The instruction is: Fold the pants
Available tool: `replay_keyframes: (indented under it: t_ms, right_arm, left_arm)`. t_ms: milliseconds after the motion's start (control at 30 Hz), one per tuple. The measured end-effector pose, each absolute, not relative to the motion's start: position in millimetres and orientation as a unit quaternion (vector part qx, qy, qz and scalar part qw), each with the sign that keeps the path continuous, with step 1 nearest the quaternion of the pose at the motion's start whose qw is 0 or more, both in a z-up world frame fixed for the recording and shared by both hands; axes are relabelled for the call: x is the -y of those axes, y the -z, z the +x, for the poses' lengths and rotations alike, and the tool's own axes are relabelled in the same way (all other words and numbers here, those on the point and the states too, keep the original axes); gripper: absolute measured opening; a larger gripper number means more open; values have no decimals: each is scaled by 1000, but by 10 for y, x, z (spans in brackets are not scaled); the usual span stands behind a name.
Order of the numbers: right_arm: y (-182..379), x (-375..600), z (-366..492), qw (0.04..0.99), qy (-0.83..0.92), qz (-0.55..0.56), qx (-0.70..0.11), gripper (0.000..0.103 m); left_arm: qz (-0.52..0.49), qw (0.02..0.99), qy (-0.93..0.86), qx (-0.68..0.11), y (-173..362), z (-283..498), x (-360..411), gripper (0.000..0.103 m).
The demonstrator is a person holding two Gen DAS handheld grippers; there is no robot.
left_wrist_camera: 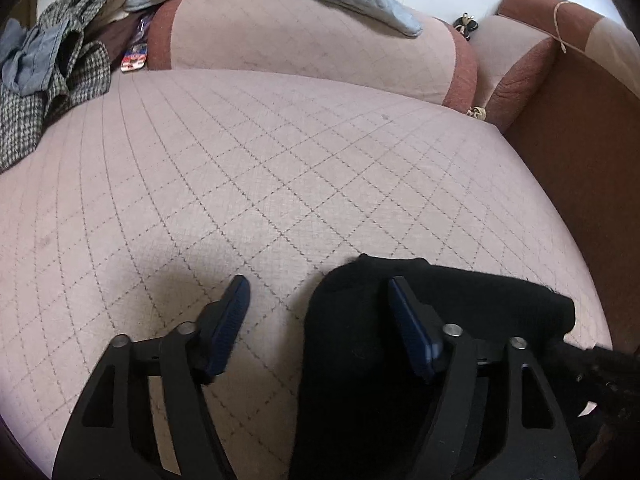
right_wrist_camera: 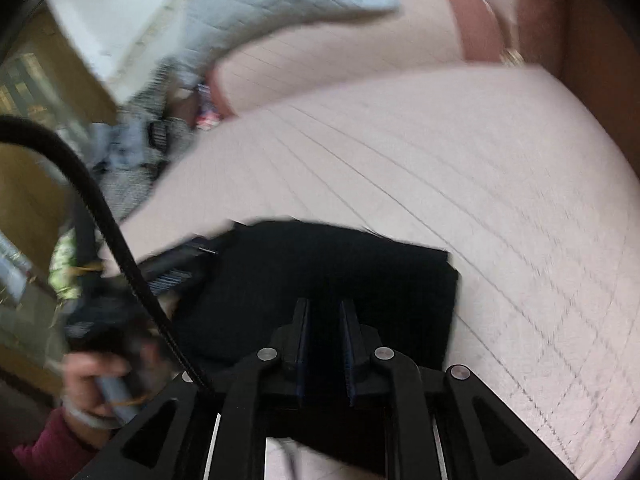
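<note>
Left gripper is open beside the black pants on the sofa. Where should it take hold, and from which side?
Probably the near left edge of the black pants. The left gripper is open, its left finger over the bare sofa seat and its right finger over the fabric, so the edge lies between them. Come straight down, then close. The right gripper looks shut on the pants.

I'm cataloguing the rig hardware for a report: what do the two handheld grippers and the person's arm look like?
Both the left gripper and right gripper are matte black linkage frames with triangular cut-outs and round silver pivot bolts. Their fingers carry dark blue ribbed pads. A black braided cable loops across the right wrist view. The person's left hand is bare, with a maroon sleeve and a pale wristband.
</note>
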State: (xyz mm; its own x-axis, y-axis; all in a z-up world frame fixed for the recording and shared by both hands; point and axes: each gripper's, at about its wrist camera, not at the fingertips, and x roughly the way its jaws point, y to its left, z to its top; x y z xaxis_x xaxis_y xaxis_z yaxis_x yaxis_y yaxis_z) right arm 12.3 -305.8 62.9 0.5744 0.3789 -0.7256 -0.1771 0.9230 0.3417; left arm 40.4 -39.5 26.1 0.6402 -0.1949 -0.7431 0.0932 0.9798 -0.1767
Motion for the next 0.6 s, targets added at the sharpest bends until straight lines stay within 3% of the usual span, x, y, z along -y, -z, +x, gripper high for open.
replay_keyframes:
  t_ms: [200,333,367,467,600]
  right_arm:
    - [-643,3076,-29,887,-165,84,-424,12]
    - [-934,2911,-18,896,-196,32,-398,14]
    - [-1020,2864,23,898,-206,18,-387,17]
    - [-1204,2641,315,888,-246,-1,-388,50]
    - [-1091,2239,902,856,-291,-13,-427,51]
  left_arm:
    - [-71,905,80,-412,-296,407,369,75]
    - [-68,904,92,-412,-379,220,353,75]
    - [-70,904,93,-410,-396,175,337,75]
    - [-84,901,105,-412,-442,29,286,75]
    - [-92,893,111,-427,-394,-75,271,75]
